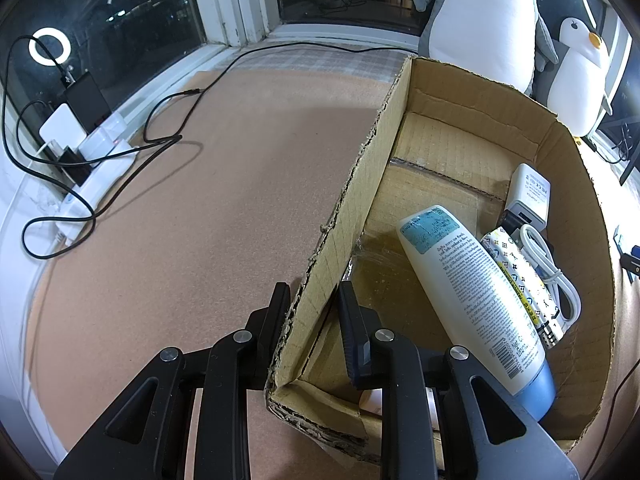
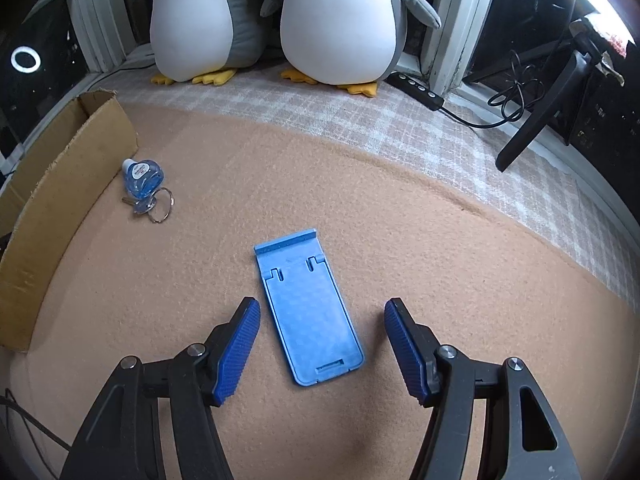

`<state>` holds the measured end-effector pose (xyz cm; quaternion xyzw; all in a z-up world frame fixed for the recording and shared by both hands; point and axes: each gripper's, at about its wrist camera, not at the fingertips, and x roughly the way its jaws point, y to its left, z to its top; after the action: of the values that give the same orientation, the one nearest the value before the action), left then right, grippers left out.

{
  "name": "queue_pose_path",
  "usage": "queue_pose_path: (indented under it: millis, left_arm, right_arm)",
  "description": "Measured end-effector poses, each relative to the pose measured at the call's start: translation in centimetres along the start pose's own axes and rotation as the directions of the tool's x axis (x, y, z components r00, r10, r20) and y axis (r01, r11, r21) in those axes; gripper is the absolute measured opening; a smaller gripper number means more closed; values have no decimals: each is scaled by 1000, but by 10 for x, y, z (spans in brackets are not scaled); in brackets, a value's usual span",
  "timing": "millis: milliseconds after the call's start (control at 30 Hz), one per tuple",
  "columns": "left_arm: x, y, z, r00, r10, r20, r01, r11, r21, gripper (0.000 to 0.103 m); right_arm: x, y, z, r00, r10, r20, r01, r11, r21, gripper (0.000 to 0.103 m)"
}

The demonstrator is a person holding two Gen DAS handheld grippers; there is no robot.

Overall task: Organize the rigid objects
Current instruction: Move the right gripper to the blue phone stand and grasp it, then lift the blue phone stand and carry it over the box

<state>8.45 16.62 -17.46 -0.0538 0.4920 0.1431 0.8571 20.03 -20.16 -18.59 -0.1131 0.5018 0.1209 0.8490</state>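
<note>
left tool: black arms, silver pivot screws | right tool: black arms, ribbed blue pads

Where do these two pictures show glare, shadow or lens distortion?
Left wrist view: the ring light glares white against the dark window, and the black cable casts a soft shadow on the mat. Right wrist view: a dim shadow lies below the blue phone stand; the fisheye bends the cardboard box wall and darkens the corners.
</note>
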Motion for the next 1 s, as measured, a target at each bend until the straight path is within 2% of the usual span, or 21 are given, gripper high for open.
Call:
queue_pose_path:
  millis: [67, 167, 233, 300, 767, 1000]
  left_arm:
    - [0, 0, 0, 1000, 0, 0, 0, 1000, 0, 21]
    - [0, 0, 0, 1000, 0, 0, 0, 1000, -1, 21]
    - [0, 0, 0, 1000, 0, 0, 0, 1000, -1, 21]
    - [0, 0, 0, 1000, 0, 0, 0, 1000, -1, 21]
    - [0, 0, 1, 1000, 0, -1, 0, 1000, 0, 21]
    - [0, 0, 1, 1000, 0, -1, 0, 1000, -1, 21]
  right_arm:
    - [1, -1, -1, 1000, 17, 6, -17, 1000, -4, 59]
    - [0, -3, -1, 999, 34, 10, -34, 999, 0, 52]
    - [-1, -2, -2, 999, 44, 12, -44, 999, -5, 41]
    - [-3, 0, -4, 999, 52, 11, -52, 999, -5, 36]
    - [-13, 1, -14, 998, 55, 35, -57, 996, 66, 34]
    - [-32, 14, -13, 996, 56, 76, -60, 997, 56, 34]
